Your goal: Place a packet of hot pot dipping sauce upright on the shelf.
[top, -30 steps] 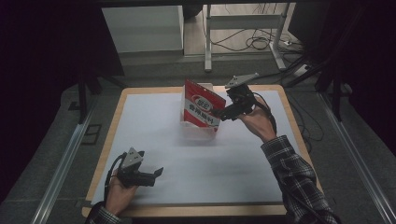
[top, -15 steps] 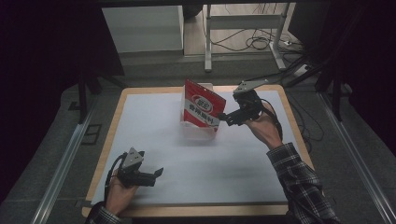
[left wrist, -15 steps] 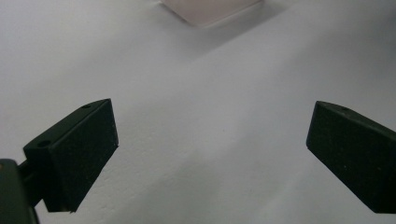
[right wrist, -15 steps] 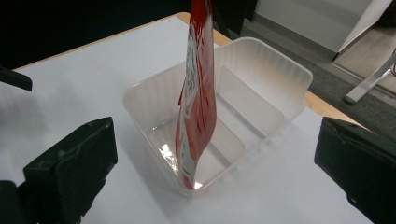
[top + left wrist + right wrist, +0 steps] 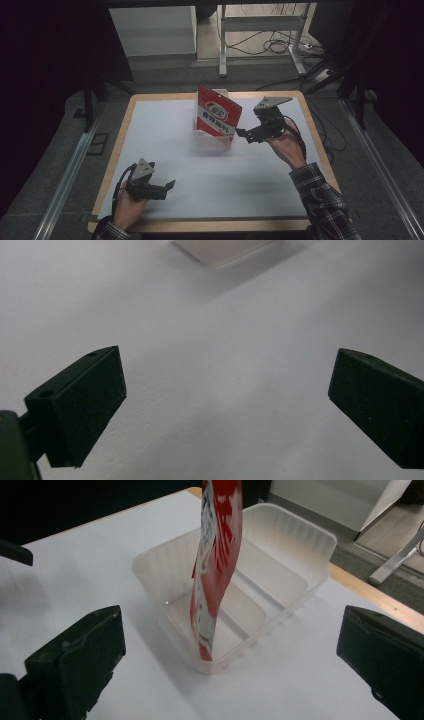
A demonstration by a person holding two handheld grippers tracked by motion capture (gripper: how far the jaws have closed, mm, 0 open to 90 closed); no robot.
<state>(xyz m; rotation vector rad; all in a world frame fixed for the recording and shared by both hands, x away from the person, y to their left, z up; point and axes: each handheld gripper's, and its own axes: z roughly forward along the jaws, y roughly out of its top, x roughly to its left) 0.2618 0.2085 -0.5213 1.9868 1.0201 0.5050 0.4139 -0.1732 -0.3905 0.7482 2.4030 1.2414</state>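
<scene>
High view: a red pouch stands on edge in a clear tub at the far middle of the white table. Just right of the pouch, the right gripper points at it, jaws spread wide and holding nothing, apart from the pouch. Near the front left corner the left gripper sits low over the table, well apart from the tub, its jaws pointing right. Right gripper view: the pouch stands nearly upright, edge-on, its bottom inside the tub against the near wall; a low ridge divides the tub floor. Both jaws stand far apart either side of the tub, empty. Left gripper view: jaws wide open over bare table, gripping nothing, with a corner of the tub at the top edge.
</scene>
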